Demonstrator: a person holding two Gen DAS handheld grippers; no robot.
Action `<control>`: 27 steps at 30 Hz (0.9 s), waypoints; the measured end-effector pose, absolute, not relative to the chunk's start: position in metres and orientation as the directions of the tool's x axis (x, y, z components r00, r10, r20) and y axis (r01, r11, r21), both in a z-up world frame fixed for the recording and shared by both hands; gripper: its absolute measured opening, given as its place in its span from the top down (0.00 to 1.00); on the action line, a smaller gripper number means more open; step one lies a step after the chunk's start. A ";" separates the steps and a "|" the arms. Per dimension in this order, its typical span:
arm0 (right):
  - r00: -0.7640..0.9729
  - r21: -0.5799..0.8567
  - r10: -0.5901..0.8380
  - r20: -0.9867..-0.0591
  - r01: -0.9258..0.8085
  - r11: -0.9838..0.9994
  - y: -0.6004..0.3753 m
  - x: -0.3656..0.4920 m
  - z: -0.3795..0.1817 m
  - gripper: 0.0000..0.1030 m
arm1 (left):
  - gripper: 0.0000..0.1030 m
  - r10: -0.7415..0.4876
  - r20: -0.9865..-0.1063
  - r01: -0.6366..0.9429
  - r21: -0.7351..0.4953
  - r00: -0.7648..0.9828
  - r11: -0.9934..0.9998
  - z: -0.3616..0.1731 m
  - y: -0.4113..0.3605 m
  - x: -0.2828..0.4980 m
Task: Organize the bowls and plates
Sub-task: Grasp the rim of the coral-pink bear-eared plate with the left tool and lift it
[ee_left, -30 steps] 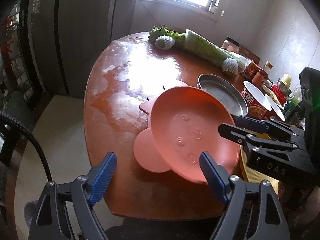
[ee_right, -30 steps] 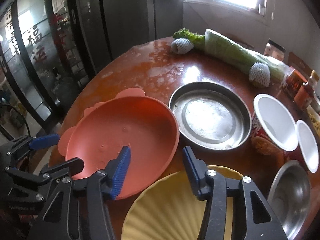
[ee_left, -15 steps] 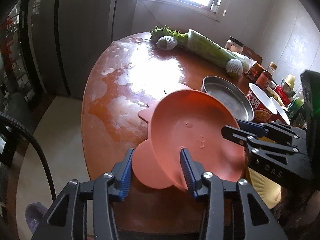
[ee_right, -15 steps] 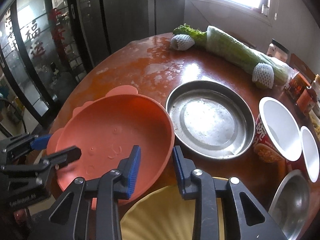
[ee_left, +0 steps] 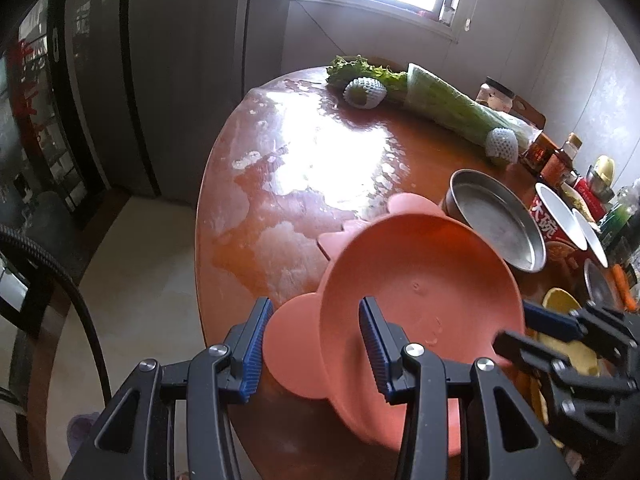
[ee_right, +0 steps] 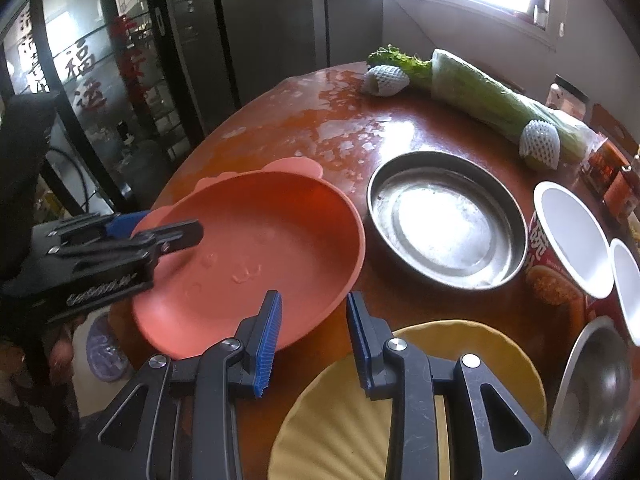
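A pink plastic plate with ear-shaped tabs point(ee_left: 420, 296) point(ee_right: 256, 256) is tilted above the table's near edge. My left gripper point(ee_left: 316, 344) is shut on its rim, one finger inside and one outside; it shows in the right wrist view point(ee_right: 160, 236) gripping the plate's left edge. My right gripper point(ee_right: 314, 336) is partly open at the plate's near rim; whether it touches is unclear. It shows at the right in the left wrist view point(ee_left: 532, 328). A yellow fluted plate point(ee_right: 480, 360) lies under my right gripper. A steel pan point(ee_right: 444, 220) sits behind.
A round red-brown table point(ee_left: 288, 184) holds a long cabbage point(ee_right: 488, 100), two foam-netted fruits point(ee_right: 384, 80), white-lined noodle cups point(ee_right: 568, 236), a steel bowl point(ee_right: 592, 392) and bottles at the right. The table's left edge drops to the floor point(ee_left: 136, 272).
My left gripper closed from wide open onto the pink plate's rim, and the plate rose and tilted. My right gripper narrowed, then opened slightly.
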State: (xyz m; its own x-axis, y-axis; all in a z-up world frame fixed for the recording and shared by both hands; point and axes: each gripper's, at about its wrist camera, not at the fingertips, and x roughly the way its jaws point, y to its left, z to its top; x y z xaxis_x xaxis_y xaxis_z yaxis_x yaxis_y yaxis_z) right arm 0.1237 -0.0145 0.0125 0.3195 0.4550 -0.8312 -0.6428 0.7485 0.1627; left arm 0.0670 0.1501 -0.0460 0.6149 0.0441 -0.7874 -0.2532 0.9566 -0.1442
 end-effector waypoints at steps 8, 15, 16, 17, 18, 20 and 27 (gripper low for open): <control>0.317 0.188 0.473 -0.822 -0.634 0.750 -0.021 0.111 0.019 0.64 | 0.56 0.049 -0.789 -0.241 -0.128 0.612 0.962 -0.047 0.148 0.084; 0.318 0.186 0.463 -0.828 -0.623 0.760 -0.021 0.120 0.016 0.64 | 0.56 0.065 -0.791 -0.240 -0.105 0.609 0.965 -0.047 0.146 0.089; 0.319 0.182 0.459 -0.829 -0.623 0.761 -0.020 0.120 0.015 0.63 | 0.56 0.066 -0.791 -0.238 -0.102 0.608 0.966 -0.047 0.145 0.089; 0.319 0.181 0.458 -0.830 -0.622 0.762 -0.019 0.121 0.015 0.63 | 0.56 0.066 -0.791 -0.237 -0.101 0.609 0.966 -0.047 0.145 0.088; 0.320 0.182 0.457 -0.830 -0.620 0.763 -0.019 0.122 0.015 0.63 | 0.56 0.066 -0.791 -0.236 -0.100 0.609 0.967 -0.047 0.145 0.088; 0.323 0.178 0.453 -0.831 -0.618 0.766 -0.018 0.123 0.014 0.63 | 0.56 0.066 -0.789 -0.234 -0.100 0.610 0.967 -0.048 0.145 0.088; 0.342 0.162 0.450 -0.825 -0.619 0.768 -0.020 0.122 0.019 0.62 | 0.56 0.069 -0.790 -0.229 -0.092 0.609 0.969 -0.048 0.145 0.087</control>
